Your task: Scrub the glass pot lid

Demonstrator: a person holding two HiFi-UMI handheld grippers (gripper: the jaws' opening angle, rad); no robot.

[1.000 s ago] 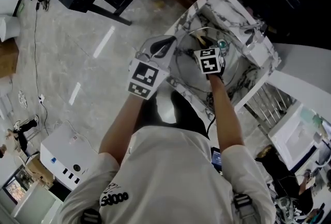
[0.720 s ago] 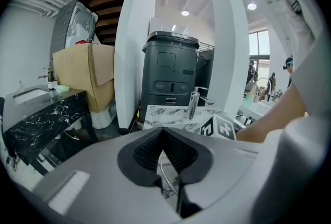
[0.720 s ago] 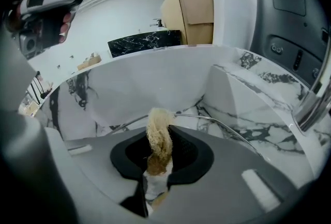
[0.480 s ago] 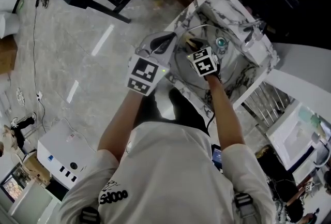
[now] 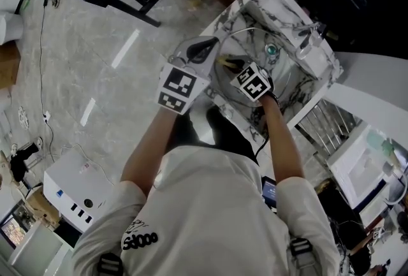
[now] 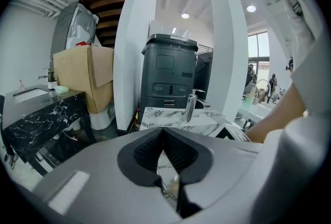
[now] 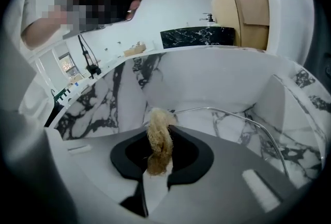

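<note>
The glass pot lid (image 5: 245,30), round with a thin metal rim, stands tilted in the marble sink (image 5: 285,11). My left gripper (image 5: 207,48) is at the lid's left edge and shut on it; in the left gripper view a sliver of clear glass (image 6: 169,187) shows between the closed pads (image 6: 176,151). My right gripper (image 5: 234,67) is shut on a tan fibrous scrubber (image 5: 225,62) over the lid's left part. In the right gripper view the scrubber (image 7: 158,140) sticks up from the jaws, with the lid's rim (image 7: 232,113) arcing just ahead.
A chrome faucet (image 5: 309,42) stands at the sink's far right corner and a drain (image 5: 273,50) lies in the basin. Marble sink walls (image 7: 103,104) close in around the right gripper. A white counter (image 5: 376,87) lies to the right, tiled floor (image 5: 95,77) to the left.
My right gripper has shifted slightly down and left across the lid with the scrubber, which now shows beyond its cube. The left gripper has hardly moved.
</note>
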